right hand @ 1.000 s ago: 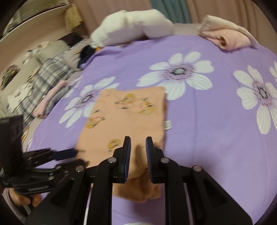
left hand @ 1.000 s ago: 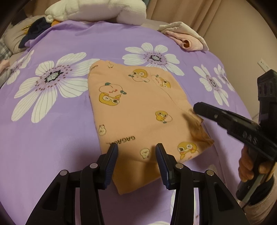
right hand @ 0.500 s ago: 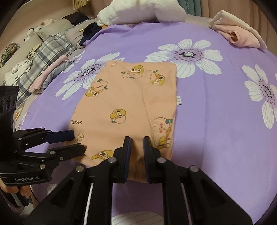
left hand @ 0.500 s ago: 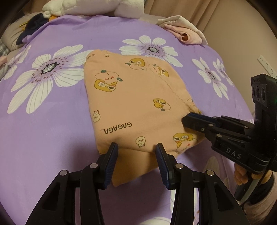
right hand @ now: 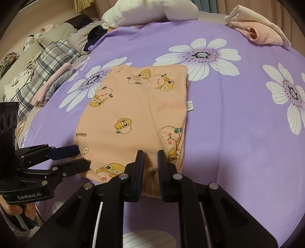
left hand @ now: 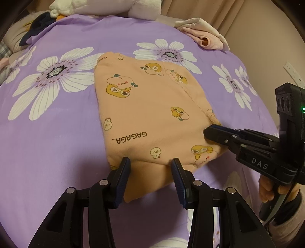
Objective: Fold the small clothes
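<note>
Both tools have closed in on the peach garment (left hand: pixel 152 118) lying on the purple bedspread (left hand: pixel 57 143).

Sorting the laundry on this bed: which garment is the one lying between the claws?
The orange cartoon-print garment, flat mid-bed at both claws' tips; the pink garment sits bunched at the far edge.

I see a bed (left hand: pixel 57 145) covered by a purple sheet printed with big white flowers. A folded orange garment (left hand: pixel 152 118) with cartoon ducks lies flat near its middle. A crumpled pink cloth (right hand: pixel 261 32) sits at the far right corner, a white plush toy (right hand: pixel 152 11) at the far edge, and a dark cloth (left hand: pixel 38 26) far left.
</note>
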Demonstrator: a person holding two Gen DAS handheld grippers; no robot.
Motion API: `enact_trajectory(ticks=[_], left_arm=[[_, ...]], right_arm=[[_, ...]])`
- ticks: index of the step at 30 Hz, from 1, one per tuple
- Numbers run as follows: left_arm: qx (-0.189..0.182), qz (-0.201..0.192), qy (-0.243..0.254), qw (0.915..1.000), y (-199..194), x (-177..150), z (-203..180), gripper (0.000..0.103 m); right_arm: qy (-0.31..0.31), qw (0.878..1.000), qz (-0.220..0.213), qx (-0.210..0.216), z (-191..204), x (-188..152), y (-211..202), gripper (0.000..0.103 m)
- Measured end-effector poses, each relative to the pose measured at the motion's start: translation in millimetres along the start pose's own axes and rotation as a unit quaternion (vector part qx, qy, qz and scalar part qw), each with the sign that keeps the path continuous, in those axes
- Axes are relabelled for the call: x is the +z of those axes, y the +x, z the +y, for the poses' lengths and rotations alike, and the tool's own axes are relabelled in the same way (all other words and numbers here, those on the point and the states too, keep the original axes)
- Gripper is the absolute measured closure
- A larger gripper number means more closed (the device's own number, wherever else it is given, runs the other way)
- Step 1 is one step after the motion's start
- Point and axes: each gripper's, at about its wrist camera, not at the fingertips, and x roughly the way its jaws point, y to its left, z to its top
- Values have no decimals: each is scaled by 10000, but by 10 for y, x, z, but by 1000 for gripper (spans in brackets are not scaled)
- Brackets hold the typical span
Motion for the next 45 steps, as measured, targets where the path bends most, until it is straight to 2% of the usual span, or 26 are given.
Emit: enact_trajectory(ticks=[34,45], left_arm=[[-13,14,-95,10000,-67,-79,53,59],[69,111,-468,9988,-64,-100,212,59]], right_arm=[[270,9996,91,-3,-110,-62,-57,88],[269,9995,-173,4,-117,-58,-180,86]])
